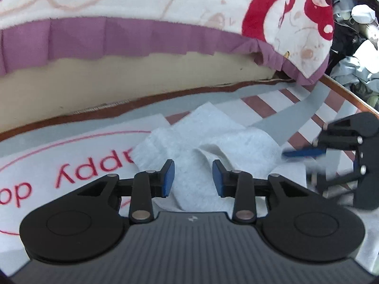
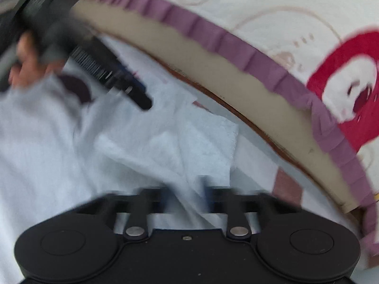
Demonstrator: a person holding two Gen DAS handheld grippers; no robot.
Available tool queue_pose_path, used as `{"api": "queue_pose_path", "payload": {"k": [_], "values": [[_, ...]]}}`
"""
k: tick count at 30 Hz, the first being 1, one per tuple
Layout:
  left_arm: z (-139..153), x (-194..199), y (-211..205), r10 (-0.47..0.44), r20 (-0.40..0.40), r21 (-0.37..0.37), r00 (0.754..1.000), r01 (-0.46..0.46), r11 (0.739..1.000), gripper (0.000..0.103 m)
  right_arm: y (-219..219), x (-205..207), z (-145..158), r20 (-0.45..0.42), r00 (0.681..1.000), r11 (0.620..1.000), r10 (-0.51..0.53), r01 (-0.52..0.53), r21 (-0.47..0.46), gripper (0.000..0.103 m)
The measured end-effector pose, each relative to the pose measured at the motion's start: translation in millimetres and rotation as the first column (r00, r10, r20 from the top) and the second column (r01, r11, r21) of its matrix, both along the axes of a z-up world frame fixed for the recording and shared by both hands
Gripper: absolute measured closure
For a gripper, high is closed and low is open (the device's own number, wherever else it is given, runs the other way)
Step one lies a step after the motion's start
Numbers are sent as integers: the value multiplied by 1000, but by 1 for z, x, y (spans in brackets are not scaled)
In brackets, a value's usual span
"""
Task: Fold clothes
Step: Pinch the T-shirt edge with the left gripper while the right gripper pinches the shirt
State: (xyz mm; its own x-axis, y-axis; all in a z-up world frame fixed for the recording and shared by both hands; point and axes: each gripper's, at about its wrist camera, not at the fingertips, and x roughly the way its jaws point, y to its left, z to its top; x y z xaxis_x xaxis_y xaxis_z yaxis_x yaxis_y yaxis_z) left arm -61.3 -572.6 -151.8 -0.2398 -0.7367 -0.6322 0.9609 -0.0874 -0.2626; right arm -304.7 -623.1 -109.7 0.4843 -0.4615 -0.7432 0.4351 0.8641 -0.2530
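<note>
Left tongs (image 1: 193, 177) gape moderately above the white garment (image 1: 203, 142), gripping nothing. Garment's rumpled on the striped bed sheet (image 1: 267, 105) beside the mattress (image 1: 118, 90), long axis unclear. Right tongs (image 2: 188, 197), blurred, sit parted over the garment's cloth.

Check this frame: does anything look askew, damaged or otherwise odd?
The white garment lies bunched in uneven folds between both grippers, not flat. Behind it, the purple ruffled bed cover has ridden up, exposing the bare beige mattress side. Nothing looks damaged.
</note>
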Motion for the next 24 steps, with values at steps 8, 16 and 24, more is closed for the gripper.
{"api": "queue_pose_path", "payload": {"k": [8,16,24], "values": [[-9,-4,-7,-24,-29,4,999,24,1000,55,-22,-31,34,215,963,986,-163,167,-2,103],[-11,-25,-10,-56,68,38,996,54,998,103,-12,-34,39,225,965,987,-137,152,-49,103],[33,-19,-2,45,102,-81,994,-37,996,103,-11,-34,51,265,951,979,-158,187,-86,103]]}}
